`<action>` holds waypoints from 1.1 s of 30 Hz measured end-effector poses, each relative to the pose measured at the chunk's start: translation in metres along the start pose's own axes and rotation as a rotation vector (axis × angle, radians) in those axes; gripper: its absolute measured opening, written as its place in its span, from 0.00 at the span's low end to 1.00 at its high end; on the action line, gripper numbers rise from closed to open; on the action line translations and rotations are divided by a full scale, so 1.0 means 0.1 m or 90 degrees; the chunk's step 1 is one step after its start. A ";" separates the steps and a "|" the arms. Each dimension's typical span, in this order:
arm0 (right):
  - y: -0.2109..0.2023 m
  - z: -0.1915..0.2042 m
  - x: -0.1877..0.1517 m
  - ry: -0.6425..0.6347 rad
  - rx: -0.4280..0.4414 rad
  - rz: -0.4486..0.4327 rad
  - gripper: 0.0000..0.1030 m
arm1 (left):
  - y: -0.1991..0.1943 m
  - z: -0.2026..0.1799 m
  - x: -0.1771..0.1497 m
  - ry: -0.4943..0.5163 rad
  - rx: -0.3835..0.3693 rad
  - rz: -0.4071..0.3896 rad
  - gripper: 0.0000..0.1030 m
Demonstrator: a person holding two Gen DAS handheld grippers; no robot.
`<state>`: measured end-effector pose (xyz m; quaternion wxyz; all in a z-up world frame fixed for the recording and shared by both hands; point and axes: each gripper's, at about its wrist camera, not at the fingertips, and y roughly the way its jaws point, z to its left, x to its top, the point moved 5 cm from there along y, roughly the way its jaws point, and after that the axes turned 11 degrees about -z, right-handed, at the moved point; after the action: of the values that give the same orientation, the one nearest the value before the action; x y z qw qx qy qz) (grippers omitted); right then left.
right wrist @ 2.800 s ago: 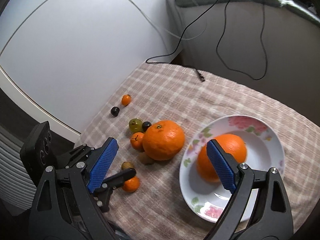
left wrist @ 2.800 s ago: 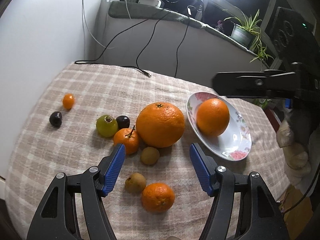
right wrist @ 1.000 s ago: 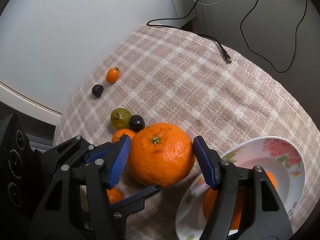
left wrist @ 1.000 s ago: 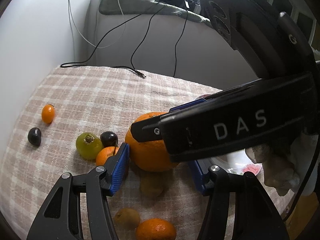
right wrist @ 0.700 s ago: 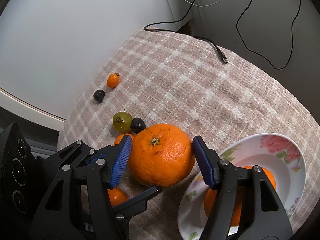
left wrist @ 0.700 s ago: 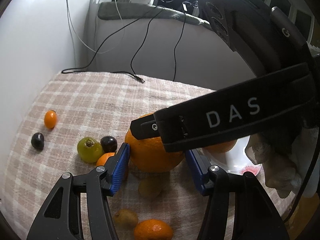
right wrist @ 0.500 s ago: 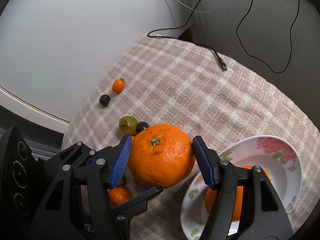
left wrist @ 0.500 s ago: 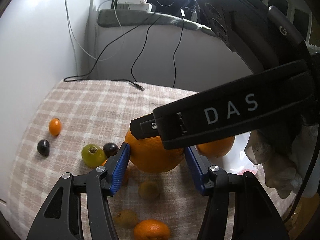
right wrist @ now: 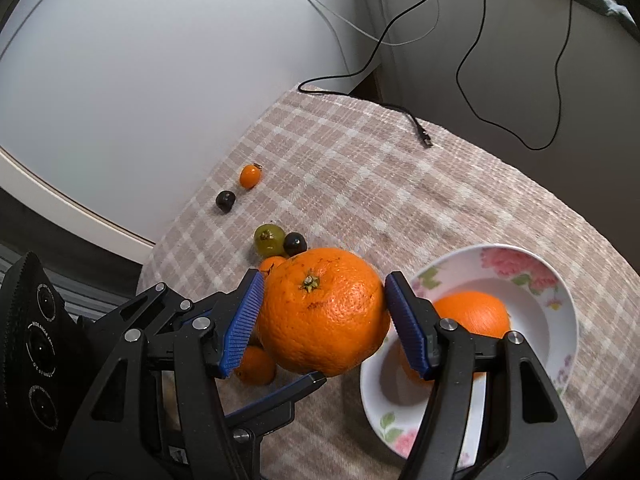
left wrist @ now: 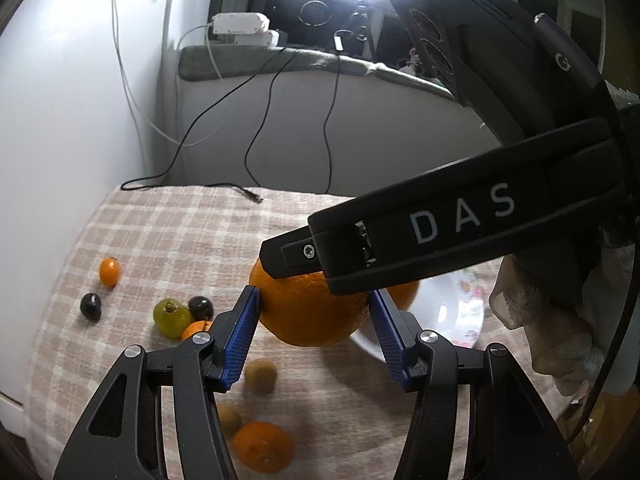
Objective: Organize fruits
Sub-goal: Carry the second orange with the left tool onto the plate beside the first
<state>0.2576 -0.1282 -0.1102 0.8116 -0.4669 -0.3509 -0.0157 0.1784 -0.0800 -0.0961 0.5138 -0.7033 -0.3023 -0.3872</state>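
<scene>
A large orange [right wrist: 324, 312] hangs above the checked cloth, clear of the table. My right gripper [right wrist: 323, 278] is shut on it, blue pads pressing its left and right sides. My left gripper [left wrist: 312, 294] is shut on the same large orange [left wrist: 312, 316] from another side. One left finger [right wrist: 280, 396] shows under the fruit in the right wrist view. The right gripper's black arm marked DAS [left wrist: 440, 232] crosses over the fruit in the left wrist view. A flowered plate [right wrist: 560, 292] to the right holds a smaller orange [right wrist: 472, 312].
On the cloth lie a kumquat [right wrist: 250, 176], a dark grape [right wrist: 225, 201], a green fruit [right wrist: 269, 238], another dark grape [right wrist: 295, 243], a mandarin [left wrist: 262, 446] and two brown longans [left wrist: 260, 376]. A black cable end [right wrist: 424, 136] lies at the far side. A white wall stands left.
Both grippers have risen with the large orange held between them; it has left the cloth, and the small fruits and plate now sit lower and farther off.
</scene>
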 end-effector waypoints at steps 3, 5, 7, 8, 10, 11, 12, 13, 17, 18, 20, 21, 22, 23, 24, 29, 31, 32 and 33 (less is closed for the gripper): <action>-0.15 0.00 -0.03 0.001 -0.006 -0.009 0.64 | -0.06 -0.12 0.02 0.007 -0.006 -0.005 0.54; -0.26 -0.02 -0.07 0.003 -0.011 -0.016 0.64 | -0.08 -0.21 0.04 0.014 -0.012 -0.007 0.54; -0.36 -0.04 -0.10 0.005 -0.015 -0.022 0.64 | -0.12 -0.30 0.04 0.018 -0.017 -0.009 0.54; -0.41 -0.06 -0.12 0.006 -0.017 -0.024 0.64 | -0.13 -0.36 0.05 0.021 -0.021 -0.010 0.54; -0.51 -0.10 -0.15 0.009 -0.023 -0.030 0.64 | -0.15 -0.45 0.05 0.024 -0.027 -0.012 0.54; -0.56 -0.12 -0.18 0.011 -0.026 -0.033 0.64 | -0.16 -0.51 0.05 0.026 -0.032 -0.012 0.54; -0.61 -0.15 -0.21 0.012 -0.029 -0.035 0.64 | -0.16 -0.55 0.04 0.028 -0.035 -0.012 0.54; -0.66 -0.19 -0.24 0.014 -0.033 -0.037 0.64 | -0.15 -0.61 0.04 0.029 -0.039 -0.011 0.54; -0.81 -0.32 -0.36 0.023 -0.048 -0.039 0.64 | -0.13 -0.82 0.00 0.036 -0.056 -0.005 0.54; -0.84 -0.37 -0.38 0.026 -0.051 -0.040 0.64 | -0.12 -0.87 -0.01 0.038 -0.060 -0.003 0.54; -0.90 -0.46 -0.43 0.032 -0.057 -0.040 0.64 | -0.08 -0.97 -0.02 0.040 -0.068 0.001 0.54; -0.93 -0.50 -0.46 0.035 -0.059 -0.040 0.64 | -0.08 -1.00 -0.03 0.042 -0.071 0.003 0.54; -0.95 -0.55 -0.48 0.039 -0.062 -0.040 0.64 | -0.06 -1.06 -0.05 0.044 -0.075 0.006 0.54; -0.97 -0.59 -0.50 0.042 -0.064 -0.040 0.64 | -0.05 -1.09 -0.06 0.044 -0.077 0.007 0.54; -0.99 -0.63 -0.52 0.045 -0.066 -0.040 0.64 | -0.03 -1.12 -0.07 0.044 -0.080 0.009 0.54; -1.04 -0.83 -0.61 0.060 -0.075 -0.038 0.64 | 0.03 -1.26 -0.09 0.048 -0.090 0.020 0.54; -1.06 -0.88 -0.65 0.065 -0.077 -0.037 0.64 | 0.08 -1.30 -0.09 0.049 -0.093 0.025 0.54; -1.06 -0.91 -0.66 0.067 -0.078 -0.037 0.64 | 0.09 -1.31 -0.09 0.049 -0.094 0.027 0.54; -1.06 -0.94 -0.67 0.068 -0.079 -0.037 0.64 | 0.10 -1.31 -0.09 0.049 -0.094 0.028 0.54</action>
<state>0.2216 -0.2800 -0.1001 0.7978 -0.5046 -0.3185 -0.0858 0.1510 -0.2089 -0.0862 0.4800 -0.7305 -0.2374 -0.4239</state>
